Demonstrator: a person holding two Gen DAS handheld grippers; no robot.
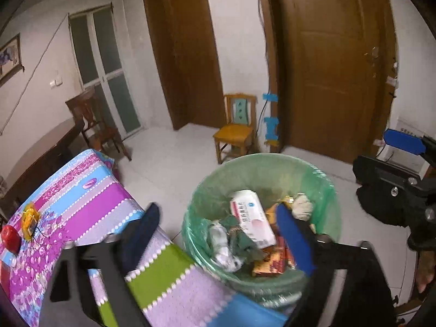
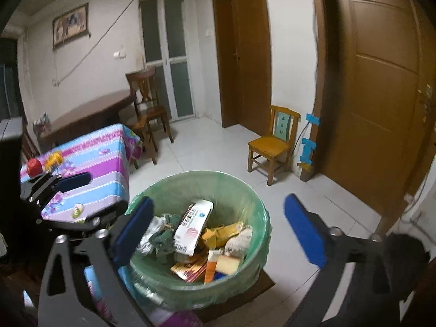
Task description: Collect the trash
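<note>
Desk [image 1: 90, 199], far left, w/ striped floral cloth: red apple [image 1: 11, 238] and yellow item [image 1: 29, 219] (type unclear) near its far edge. Left tool [image 1: 220, 234]: fingers apart, nothing held, one over the desk corner, the other over the bin. Trash bin [image 2: 253, 212], green liner, just beside the desk, holds a white box [image 2: 192, 226], wrappers, crumpled paper. Right tool [image 2: 218, 231]: fingers wide apart, empty, above the bin. Small wooden chair [image 2: 272, 143] stands by the wall beyond.

- A round bin [image 2: 253, 212] with a green bag lining stands upright beside the desk [image 2: 109, 163].
- Inside lies trash: a white box [image 2: 190, 226], crumpled paper [image 2: 152, 234], and orange wrappers [image 2: 190, 268].
</note>
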